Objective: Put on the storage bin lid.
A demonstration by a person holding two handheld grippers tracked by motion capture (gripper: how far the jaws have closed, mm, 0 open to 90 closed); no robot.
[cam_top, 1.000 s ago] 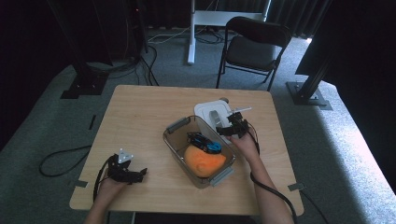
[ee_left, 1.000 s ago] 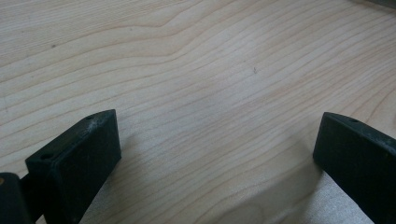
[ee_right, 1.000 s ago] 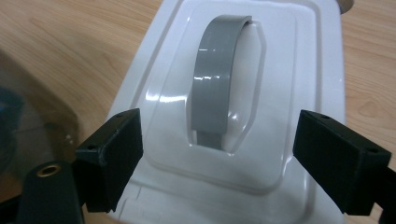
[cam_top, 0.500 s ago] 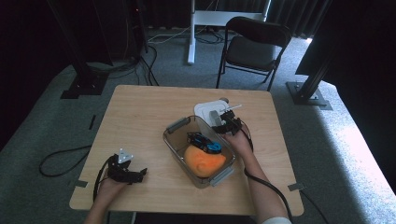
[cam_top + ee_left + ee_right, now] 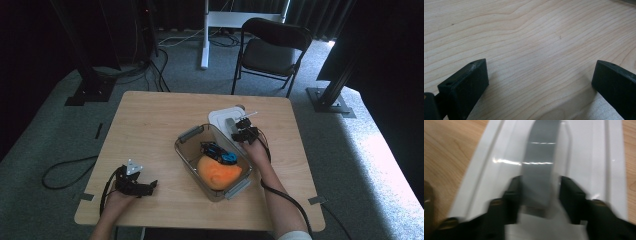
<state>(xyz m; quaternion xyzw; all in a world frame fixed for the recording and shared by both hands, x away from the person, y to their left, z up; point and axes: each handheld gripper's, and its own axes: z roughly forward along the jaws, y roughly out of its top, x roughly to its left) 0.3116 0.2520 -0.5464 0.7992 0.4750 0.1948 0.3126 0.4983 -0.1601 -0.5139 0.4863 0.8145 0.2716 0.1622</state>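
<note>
— Where do we find the bin [image 5: 189,135]?
— Right of the table's [image 5: 150,120] middle, set at a slant. In it we see a soft lump [image 5: 218,173] at the near end and a small tangled thing [image 5: 218,151] just behind that.
— And the lid [image 5: 221,118]?
— It lies flat on the table behind the bin, touching its far corner. A handle strip [image 5: 540,162] runs along the lid's middle.
— Where are our grippers?
— The right gripper [image 5: 243,131] sits at the lid's near edge, just right of the bin, its jaws on either side of the strip. The left gripper [image 5: 136,183] rests on the table's near left part, well apart from the bin.
— Anything behind the table?
— A chair [image 5: 272,52], on the floor.
</note>
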